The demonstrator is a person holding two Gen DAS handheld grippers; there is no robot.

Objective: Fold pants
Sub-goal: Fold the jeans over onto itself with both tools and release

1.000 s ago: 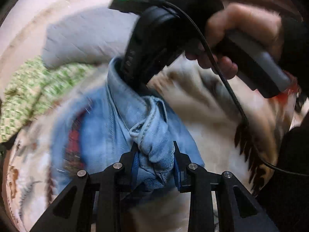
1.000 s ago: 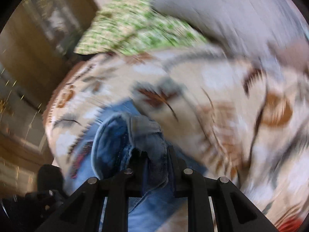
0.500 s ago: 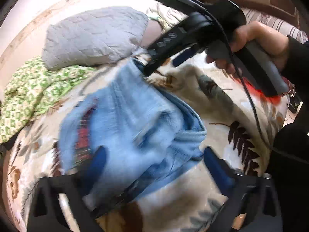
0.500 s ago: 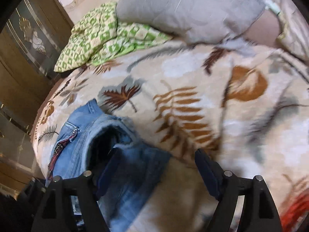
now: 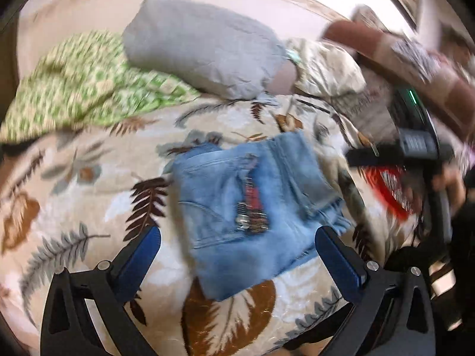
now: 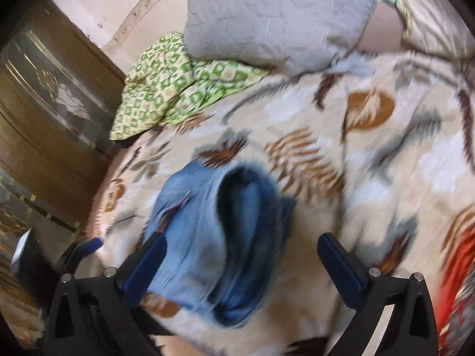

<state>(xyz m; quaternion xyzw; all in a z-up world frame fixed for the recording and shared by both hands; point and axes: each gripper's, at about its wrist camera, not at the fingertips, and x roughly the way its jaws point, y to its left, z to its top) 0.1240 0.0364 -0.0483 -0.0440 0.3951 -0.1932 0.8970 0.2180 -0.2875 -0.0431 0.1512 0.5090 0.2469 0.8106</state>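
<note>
Folded blue jeans (image 5: pixel 252 207) lie flat on leaf-print blanket (image 5: pixel 74 207), grey pillow (image 5: pixel 204 56) at 12 o'clock; left gripper (image 5: pixel 237 249) and right gripper (image 6: pixel 242 255) both spread wide, holding nothing.

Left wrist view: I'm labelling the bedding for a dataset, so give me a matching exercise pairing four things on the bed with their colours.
Things:
1. pants
2. pillow
3. crumpled sheet
4. bedspread

Colours:
A. green and cream check
B. cream with brown and grey leaves
C. light blue denim
D. plain grey

Pairs: 1-C, 2-D, 3-A, 4-B
</note>
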